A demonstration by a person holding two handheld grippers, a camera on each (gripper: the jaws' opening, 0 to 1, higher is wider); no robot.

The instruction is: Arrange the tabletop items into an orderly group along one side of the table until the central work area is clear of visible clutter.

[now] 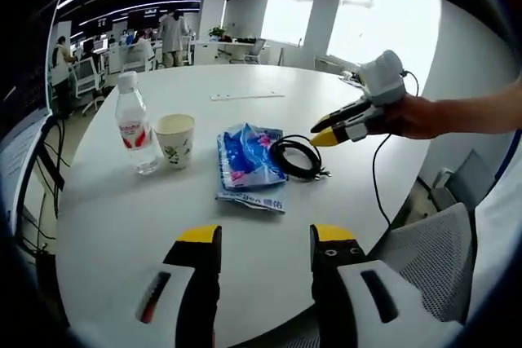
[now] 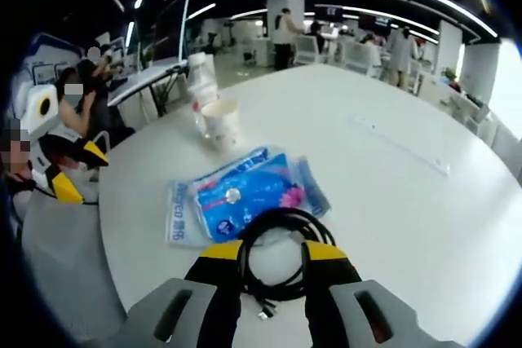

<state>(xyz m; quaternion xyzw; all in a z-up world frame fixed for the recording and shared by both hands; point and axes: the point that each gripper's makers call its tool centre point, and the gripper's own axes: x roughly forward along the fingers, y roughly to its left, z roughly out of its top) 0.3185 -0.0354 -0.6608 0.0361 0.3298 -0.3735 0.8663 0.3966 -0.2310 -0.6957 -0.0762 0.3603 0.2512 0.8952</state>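
Coiled black cable (image 2: 275, 255): lying on the white worktop (image 2: 391, 201), between the spread yellow-tipped jaws of the right tool (image 2: 273, 260), not gripped. Blue wet-wipe pack (image 2: 245, 195): flat, just beyond the cable, touching it. Paper cup (image 2: 221, 124): upright, farther back. Water bottle (image 2: 200, 81): upright, just beside the cup. Left tool (image 1: 265, 238): jaws wide apart, empty, low over the near worktop edge. White strip (image 1: 247, 96): far side, well apart.

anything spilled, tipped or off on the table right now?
Nothing spilled or damaged. The water bottle and paper cup stand upright side by side. The blue packet lies flat, with the coiled black cable beside it, its edge touching or overlapping the packet. A flat white strip lies apart, farther across the table.
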